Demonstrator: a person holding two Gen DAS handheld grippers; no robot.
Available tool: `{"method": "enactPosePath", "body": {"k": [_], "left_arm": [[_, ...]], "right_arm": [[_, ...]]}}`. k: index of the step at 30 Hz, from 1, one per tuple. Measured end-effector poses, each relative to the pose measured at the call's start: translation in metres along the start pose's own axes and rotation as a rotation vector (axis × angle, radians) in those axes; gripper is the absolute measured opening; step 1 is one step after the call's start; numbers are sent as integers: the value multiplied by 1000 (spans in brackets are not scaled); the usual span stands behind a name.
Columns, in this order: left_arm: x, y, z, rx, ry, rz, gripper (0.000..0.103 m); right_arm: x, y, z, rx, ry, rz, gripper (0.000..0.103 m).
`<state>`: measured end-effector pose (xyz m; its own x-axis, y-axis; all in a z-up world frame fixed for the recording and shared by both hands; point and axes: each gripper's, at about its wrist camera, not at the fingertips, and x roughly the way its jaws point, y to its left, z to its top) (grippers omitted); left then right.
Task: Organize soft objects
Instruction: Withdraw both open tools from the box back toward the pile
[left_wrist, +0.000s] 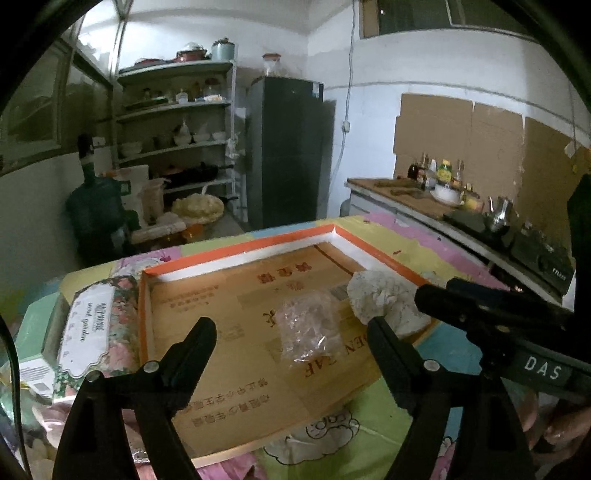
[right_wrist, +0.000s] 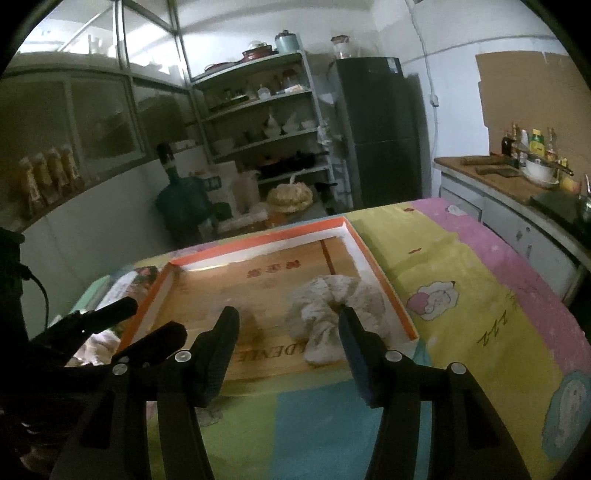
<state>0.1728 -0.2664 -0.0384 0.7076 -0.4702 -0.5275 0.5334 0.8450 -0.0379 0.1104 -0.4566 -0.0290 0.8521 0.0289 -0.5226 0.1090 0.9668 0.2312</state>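
A shallow cardboard box with an orange rim (left_wrist: 236, 254) (right_wrist: 258, 240) lies on a table covered by a colourful cartoon sheet (right_wrist: 461, 295). Inside it sit a crumpled clear plastic bag (left_wrist: 306, 328) and, to its right, a bunched white cloth (left_wrist: 384, 295) (right_wrist: 332, 302). My left gripper (left_wrist: 290, 325) hangs open over the box's near side, with the bag showing between its fingers and untouched. My right gripper (right_wrist: 289, 314) is open too, just short of the white cloth and holding nothing. Each gripper shows at the edge of the other's view: the left gripper (right_wrist: 151, 317), and the right one's finger (left_wrist: 461, 299).
A floral-printed package (left_wrist: 96, 325) and a pale green box (left_wrist: 37, 325) lie left of the cardboard box. A counter with bottles (left_wrist: 443, 173), a bowl and a stove runs along the right. Behind the table stand a dark fridge (left_wrist: 288, 147), shelves of dishes (left_wrist: 177, 140) and a water jug (left_wrist: 96, 206).
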Motion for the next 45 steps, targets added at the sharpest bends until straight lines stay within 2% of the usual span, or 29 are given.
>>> {"method": "enactPosePath", "body": {"k": [2,7,11,16,23,33,45], "left_arm": [[-5,2,1,-7,-14,13,83],[-20,4,3,-3,-50,43,82],[-34,7,4,-8,-82,47,76],[-50,9,2,-8,-100,61,75],[-73,22,-4,-16,-127,102,75],[-105,59,-16,-51,-166,174,75],[-151,108,-41,-96,-185,254,75]], "right_arm": [[-7,1,-2,16,-10,22,58],[-19,6,-6,13,-38,-13,58],[-27,8,-11,24,-49,-10,59],[-34,8,-16,43,-51,-1,60],[-55,24,-24,32,-89,22,70],[-76,81,-36,-48,-131,50,72],[-69,149,-48,-127,-115,155,73]]}}
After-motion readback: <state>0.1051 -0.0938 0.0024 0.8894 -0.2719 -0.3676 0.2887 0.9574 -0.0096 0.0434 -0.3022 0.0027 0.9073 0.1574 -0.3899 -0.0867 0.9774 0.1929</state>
